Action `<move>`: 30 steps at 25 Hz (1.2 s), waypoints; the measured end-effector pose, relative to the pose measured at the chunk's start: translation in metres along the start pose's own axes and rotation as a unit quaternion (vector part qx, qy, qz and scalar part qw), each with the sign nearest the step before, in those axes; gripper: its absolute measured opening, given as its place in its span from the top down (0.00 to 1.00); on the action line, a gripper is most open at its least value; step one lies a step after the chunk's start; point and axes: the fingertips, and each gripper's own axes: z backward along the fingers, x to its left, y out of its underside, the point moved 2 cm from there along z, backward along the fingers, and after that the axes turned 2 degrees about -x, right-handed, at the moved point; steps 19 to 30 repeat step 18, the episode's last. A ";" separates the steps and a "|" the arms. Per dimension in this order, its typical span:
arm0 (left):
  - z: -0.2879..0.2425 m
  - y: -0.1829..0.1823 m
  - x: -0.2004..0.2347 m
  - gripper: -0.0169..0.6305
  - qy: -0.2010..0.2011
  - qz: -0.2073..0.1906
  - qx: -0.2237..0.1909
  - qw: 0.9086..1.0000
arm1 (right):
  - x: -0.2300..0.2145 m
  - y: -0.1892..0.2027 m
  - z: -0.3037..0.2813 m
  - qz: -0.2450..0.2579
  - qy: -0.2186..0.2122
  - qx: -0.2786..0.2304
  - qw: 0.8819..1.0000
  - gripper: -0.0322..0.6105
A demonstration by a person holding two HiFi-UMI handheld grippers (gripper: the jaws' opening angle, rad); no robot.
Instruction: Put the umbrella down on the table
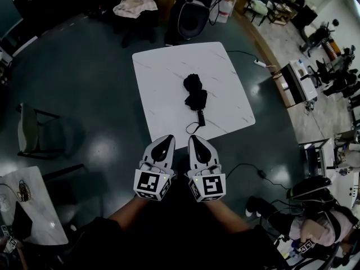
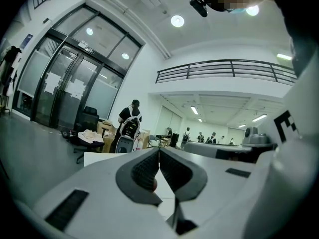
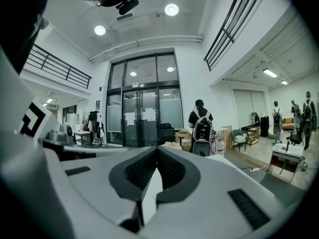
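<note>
A black folded umbrella (image 1: 195, 97) lies on the white marble-patterned table (image 1: 163, 77), its handle and wrist strap (image 1: 194, 128) towards the near edge. Both grippers hover side by side just short of that near edge, apart from the umbrella. My left gripper (image 1: 167, 138) has its jaws together with nothing held; in the left gripper view its tips (image 2: 159, 151) meet. My right gripper (image 1: 192, 138) is likewise shut and empty, with its tips (image 3: 157, 149) touching in the right gripper view. The umbrella is hidden behind the jaws in both gripper views.
A chair (image 1: 34, 131) stands at the left and a second white table (image 1: 34, 207) at the lower left. Beyond the table are a black office chair (image 1: 191, 16) and a cloth-draped seat (image 1: 135, 5). A power strip (image 1: 260, 63) lies on the floor at right. A person with a backpack (image 3: 202, 123) stands far off.
</note>
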 end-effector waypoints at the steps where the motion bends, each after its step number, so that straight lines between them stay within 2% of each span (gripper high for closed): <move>1: -0.001 0.002 -0.001 0.95 0.002 0.001 0.003 1.000 | 0.000 0.001 0.000 -0.003 -0.004 0.000 1.000 0.92; 4: -0.006 0.007 -0.006 0.95 0.012 0.002 0.011 1.000 | 0.001 0.004 0.002 -0.012 -0.016 -0.002 1.000 0.92; 13: -0.016 0.013 -0.022 0.95 0.044 -0.002 0.018 0.999 | -0.008 0.006 0.010 0.006 0.011 0.002 1.000 0.92; 18: -0.019 0.022 -0.019 0.95 0.044 0.013 0.028 0.999 | -0.011 0.021 0.006 -0.003 0.011 0.017 1.000 0.92; 30: -0.019 0.022 -0.019 0.95 0.044 0.013 0.028 0.999 | -0.011 0.021 0.006 -0.003 0.011 0.017 1.000 0.92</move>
